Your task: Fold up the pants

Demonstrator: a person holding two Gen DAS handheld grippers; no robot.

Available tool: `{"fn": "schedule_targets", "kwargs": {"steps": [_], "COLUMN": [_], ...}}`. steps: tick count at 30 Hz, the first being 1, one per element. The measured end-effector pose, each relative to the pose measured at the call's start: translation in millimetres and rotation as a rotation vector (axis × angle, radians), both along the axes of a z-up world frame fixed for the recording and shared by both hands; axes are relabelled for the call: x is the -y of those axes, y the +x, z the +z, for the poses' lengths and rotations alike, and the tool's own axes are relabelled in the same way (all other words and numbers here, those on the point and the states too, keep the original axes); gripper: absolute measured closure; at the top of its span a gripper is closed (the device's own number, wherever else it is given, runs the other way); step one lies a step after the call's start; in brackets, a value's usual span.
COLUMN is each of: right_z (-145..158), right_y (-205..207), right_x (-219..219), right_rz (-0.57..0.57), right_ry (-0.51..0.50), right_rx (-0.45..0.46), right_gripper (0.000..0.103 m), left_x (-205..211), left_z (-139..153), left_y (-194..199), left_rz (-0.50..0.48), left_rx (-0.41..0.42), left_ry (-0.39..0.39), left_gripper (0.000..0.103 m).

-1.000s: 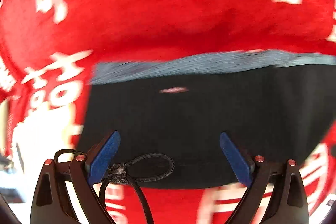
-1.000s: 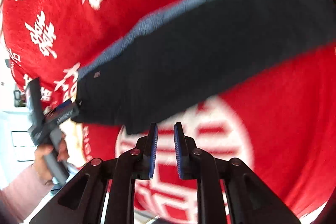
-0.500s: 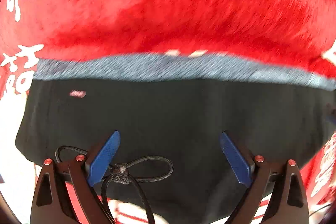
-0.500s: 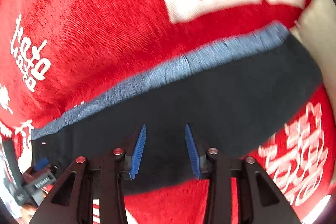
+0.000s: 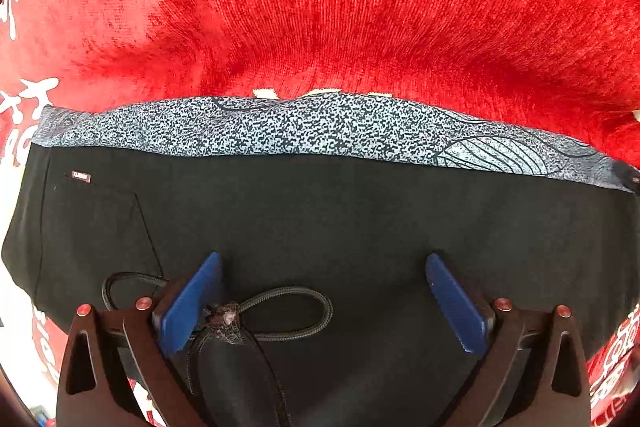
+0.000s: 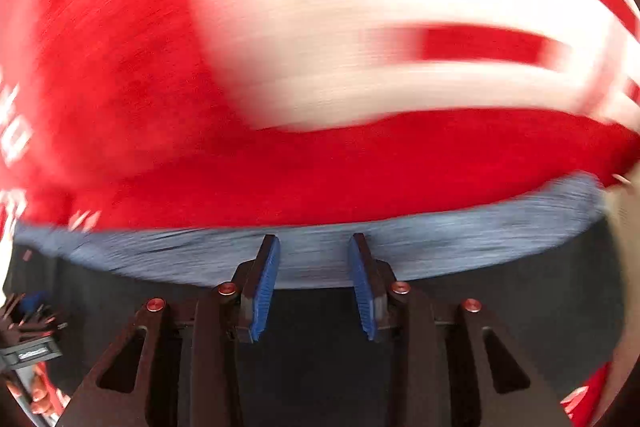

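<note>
Both grippers, left [image 5: 322,301] wide and right [image 6: 314,287] partly apart, hovered empty over the pants [image 5: 340,211]; pinch the speckled edge [image 5: 320,127] at 12 o'clock squarely.

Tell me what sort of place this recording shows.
Likely a home-style folding surface, though the room itself is out of view. Black pants with a blue patterned band lie on a plush red blanket printed with white characters.
</note>
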State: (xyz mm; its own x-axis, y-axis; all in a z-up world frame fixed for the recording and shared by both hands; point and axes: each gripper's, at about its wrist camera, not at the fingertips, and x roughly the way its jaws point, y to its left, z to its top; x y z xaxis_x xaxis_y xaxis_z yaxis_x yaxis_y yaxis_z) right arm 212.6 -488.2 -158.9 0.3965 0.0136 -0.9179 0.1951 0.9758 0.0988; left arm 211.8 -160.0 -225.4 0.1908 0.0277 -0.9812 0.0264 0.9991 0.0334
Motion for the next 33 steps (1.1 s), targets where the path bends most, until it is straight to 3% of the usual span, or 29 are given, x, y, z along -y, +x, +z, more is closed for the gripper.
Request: {"fn": "schedule_targets", "kwargs": {"steps": [5, 7, 11, 15, 18, 24, 28, 33], "right_z": [4, 18, 44, 14, 12, 44, 58, 30], "right_y": [-7, -14, -48, -65, -58, -61, -94, -103], "right_x": [101, 118, 98, 81, 93, 106, 99, 107], "right_rz": [-0.228, -0.283, -0.274, -0.214, -0.213, -0.340, -0.332, -0.369], "right_ry": [-0.107, -0.075, -0.023, -0.053, -0.121, -0.059, -0.012, -0.041], "right_rx": [-0.035, -0.018, 0.028, -0.055, 0.010, 0.031, 0.022, -0.050], "right_gripper": [0.065, 0.065, 0.061, 0.061, 0.063, 0.057, 0.057, 0.057], "left_x": [29, 50, 68, 88, 97, 115, 151, 213], "left_z": [5, 9, 12, 15, 18, 34, 64, 85], "left_y": [-3, -6, -2, -2, -2, -5, -11, -30], "left_rz": [0.002, 0.003, -0.010, -0.019, -0.035, -0.037, -0.122, -0.250], "left_rx": [0.011, 0.009, 0.013, 0.017, 0.026, 0.004, 0.047, 0.048], "left_ry": [0.045, 0.062, 0.098, 0.119, 0.138, 0.177, 0.146, 0.108], "left_gripper": [0.000, 0.000, 0.000, 0.000, 0.000, 0.000, 0.000, 0.000]}}
